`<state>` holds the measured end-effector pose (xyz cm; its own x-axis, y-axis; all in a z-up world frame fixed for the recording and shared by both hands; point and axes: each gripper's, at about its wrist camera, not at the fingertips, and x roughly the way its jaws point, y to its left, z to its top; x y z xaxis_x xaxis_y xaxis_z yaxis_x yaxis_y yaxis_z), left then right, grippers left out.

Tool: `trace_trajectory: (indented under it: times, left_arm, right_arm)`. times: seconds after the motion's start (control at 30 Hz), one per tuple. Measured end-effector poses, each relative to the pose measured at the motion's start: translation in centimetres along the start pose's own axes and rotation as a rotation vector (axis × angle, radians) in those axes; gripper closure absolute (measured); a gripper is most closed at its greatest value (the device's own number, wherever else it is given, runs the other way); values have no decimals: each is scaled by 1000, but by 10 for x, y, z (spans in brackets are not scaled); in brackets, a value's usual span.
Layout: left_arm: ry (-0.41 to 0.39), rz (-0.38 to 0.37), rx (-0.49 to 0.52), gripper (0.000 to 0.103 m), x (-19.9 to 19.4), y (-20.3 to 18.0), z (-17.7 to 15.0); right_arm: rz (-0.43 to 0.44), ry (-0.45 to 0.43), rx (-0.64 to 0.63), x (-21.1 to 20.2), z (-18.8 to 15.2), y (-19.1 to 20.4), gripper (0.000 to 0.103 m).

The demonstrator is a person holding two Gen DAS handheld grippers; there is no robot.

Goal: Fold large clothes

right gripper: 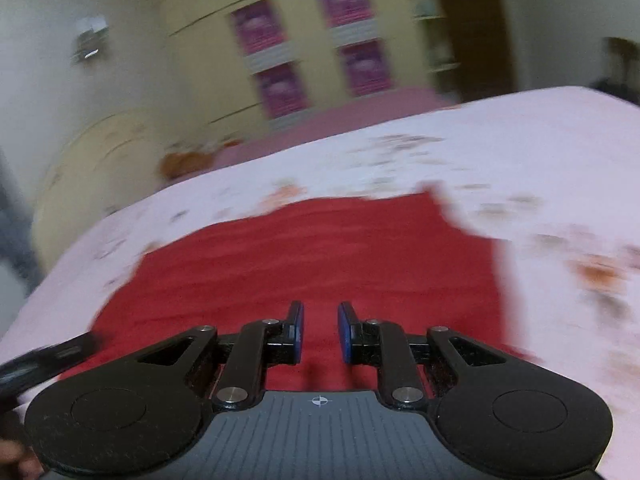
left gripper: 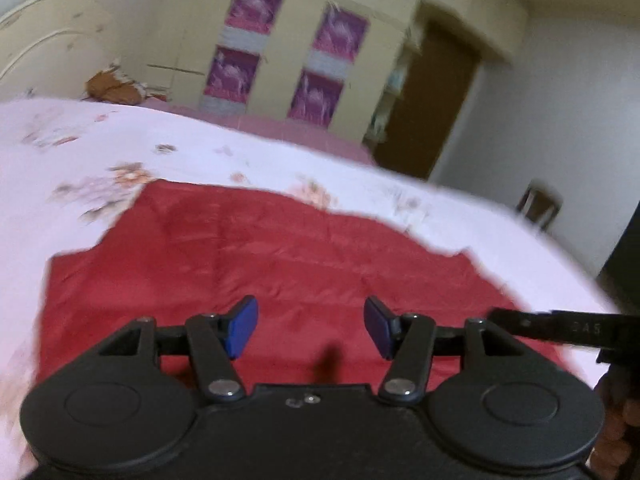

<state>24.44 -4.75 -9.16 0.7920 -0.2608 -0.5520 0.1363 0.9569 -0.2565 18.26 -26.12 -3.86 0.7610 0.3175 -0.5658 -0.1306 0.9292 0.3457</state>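
Left gripper [left gripper: 311, 328] hovering with blue pads standing well apart, nothing between them, only red cloth showing below through the gap. Right gripper [right gripper: 320, 332] hanging likewise, jaws narrowed to a slim gap, pads gripping nothing, bare fabric visible between them. Part of the other gripper's black body poking in at the frame edge of each wrist view, so both sitting side by side over the near edge of the garment.

Lying beneath and stretching away: the red garment [left gripper: 280, 256], spread flat on the bed [left gripper: 100, 136] over a pale floral sheet, outline stepped at both far corners, faint creases crossing the middle. Looking already folded at least once, judging by the compact squarish shape, though layers not clearly readable through the blur. Appearing to be between folds, with neither gripper holding cloth; probably remaining, a fresh grasp on an edge and a further fold to shrink it down.

Beyond the bed, standing against the far wall: a cream wardrobe [left gripper: 292, 52] with purple panels.
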Motion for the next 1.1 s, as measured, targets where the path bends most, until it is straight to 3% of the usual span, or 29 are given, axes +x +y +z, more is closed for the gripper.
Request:
trace_trajectory:
  times: [0.1, 0.13, 0.27, 0.33, 0.43, 0.53, 0.6, 0.77, 0.83, 0.9, 0.93, 1.1]
  left_arm:
    - [73, 62, 65, 46, 44, 2, -8]
    - [88, 69, 76, 45, 49, 5, -11]
    - [108, 66, 70, 50, 38, 7, -10]
    - [69, 55, 36, 50, 14, 13, -7]
    - [5, 133, 44, 50, -14, 27, -19]
    - [38, 168, 77, 48, -10, 46, -32]
    - [38, 167, 59, 48, -7, 52, -32]
    - [23, 181, -59, 49, -21, 57, -21]
    - [5, 210, -75, 44, -36, 65, -25]
    - [0, 274, -87, 28, -51, 77, -30]
    - [-4, 299, -103, 27, -62, 82, -33]
    - [-35, 246, -262, 38, -107, 98, -52]
  right_arm:
    - [-32, 162, -94, 70, -6, 13, 85]
    - [-34, 177, -106, 84, -10, 11, 85]
    - [-31, 217, -102, 88, 0, 6, 85]
    - [-59, 167, -89, 68, 4, -3, 85]
    - [-157, 76, -59, 28, 3, -33, 85]
    - [-274, 131, -28, 23, -13, -76, 85]
    - [-249, 128, 14, 21, -17, -94, 86]
    - [-263, 134, -12, 21, -15, -91, 85]
    - [-264, 128, 30, 12, -16, -98, 85]
    - [-292, 118, 37, -4, -22, -100, 85]
    - [-325, 109, 34, -12, -23, -101, 85]
    - [-276, -1, 106, -48, -19, -98, 85]
